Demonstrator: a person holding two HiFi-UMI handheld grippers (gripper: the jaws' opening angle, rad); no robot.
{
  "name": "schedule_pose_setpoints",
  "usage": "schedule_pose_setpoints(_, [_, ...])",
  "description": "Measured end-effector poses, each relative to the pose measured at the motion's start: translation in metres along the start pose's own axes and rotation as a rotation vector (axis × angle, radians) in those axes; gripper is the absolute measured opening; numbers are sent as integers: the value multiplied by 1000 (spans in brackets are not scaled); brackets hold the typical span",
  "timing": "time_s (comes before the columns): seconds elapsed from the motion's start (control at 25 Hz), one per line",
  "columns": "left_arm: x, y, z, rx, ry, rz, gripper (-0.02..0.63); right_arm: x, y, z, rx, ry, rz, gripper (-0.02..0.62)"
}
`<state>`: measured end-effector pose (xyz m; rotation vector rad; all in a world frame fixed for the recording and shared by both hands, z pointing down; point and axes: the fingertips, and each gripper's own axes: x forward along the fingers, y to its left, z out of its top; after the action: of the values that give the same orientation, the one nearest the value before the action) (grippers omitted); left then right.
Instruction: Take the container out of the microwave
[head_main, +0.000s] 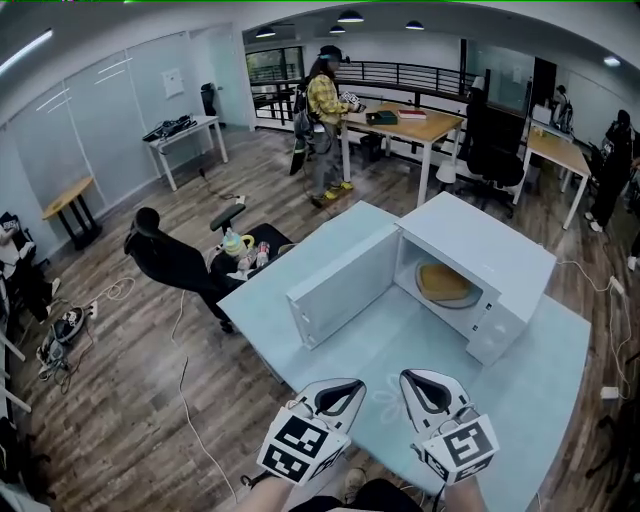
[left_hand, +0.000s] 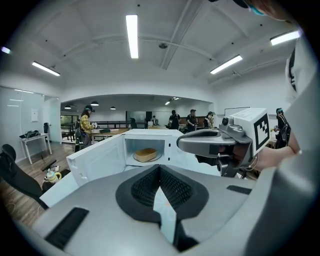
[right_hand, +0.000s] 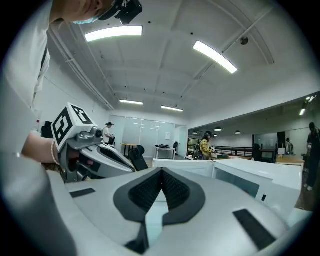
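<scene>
Noted tan container inside microwave cavity, door swung wide open leftward. Found bare surface between door edge and both tools. Saw left hand-held gripper and right hand-held gripper side by side near front edge, jaws of each closed, empty, well short of opening.

My left tool and right tool are matt grey plastic with ribbed black pads, the microwave is smooth and faintly glossy, the table smooth matt, the floor wood-grained.
</scene>
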<state>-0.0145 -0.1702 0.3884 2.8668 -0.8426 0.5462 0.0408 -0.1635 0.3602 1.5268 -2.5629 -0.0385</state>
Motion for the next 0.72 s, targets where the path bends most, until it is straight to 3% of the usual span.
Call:
schedule_pose_setpoints(0.24, [55,2,11,8,10,-52,11,5,-43,-20,19,42,-40,3])
schedule_pose_setpoints(0.44, [95,-14,17,31,32,-150,11,5,-59,-33,-2,96,-19,3])
schedule_pose_setpoints(0.72, [139,-2,20,32,49,-243,11,17,-102,-49,-2,158,-145,3])
